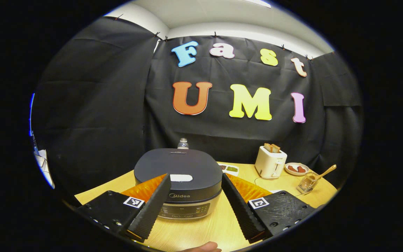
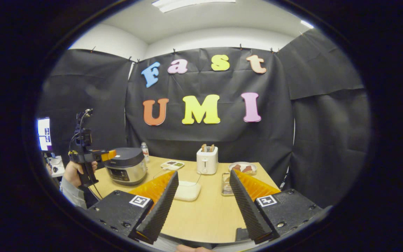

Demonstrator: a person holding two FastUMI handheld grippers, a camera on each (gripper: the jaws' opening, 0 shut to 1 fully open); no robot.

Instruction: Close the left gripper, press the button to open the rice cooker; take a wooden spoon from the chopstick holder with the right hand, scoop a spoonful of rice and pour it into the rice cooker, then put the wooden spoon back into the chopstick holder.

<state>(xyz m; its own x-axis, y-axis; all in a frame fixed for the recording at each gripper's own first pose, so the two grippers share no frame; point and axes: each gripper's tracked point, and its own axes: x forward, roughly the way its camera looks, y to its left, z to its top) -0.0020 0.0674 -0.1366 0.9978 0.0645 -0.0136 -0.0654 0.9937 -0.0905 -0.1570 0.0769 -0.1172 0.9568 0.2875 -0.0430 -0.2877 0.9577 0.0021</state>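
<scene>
Both grippers stood wide apart, holding nothing.
Left gripper view: the left gripper (image 1: 196, 204) faced the closed rice cooker (image 1: 178, 182), with the wooden spoon (image 1: 324, 172) in the chopstick holder (image 1: 306, 183) far right. Right gripper view: the right gripper (image 2: 201, 206) hung over the table (image 2: 205, 217), chopstick holder just beyond its fingers.

The one readable brand is "Midea", printed on the front band of the rice cooker (image 1: 178, 175) in the lower middle of the left gripper view (just under its lid). The small markings on its control panel below are too blurred to read.
</scene>
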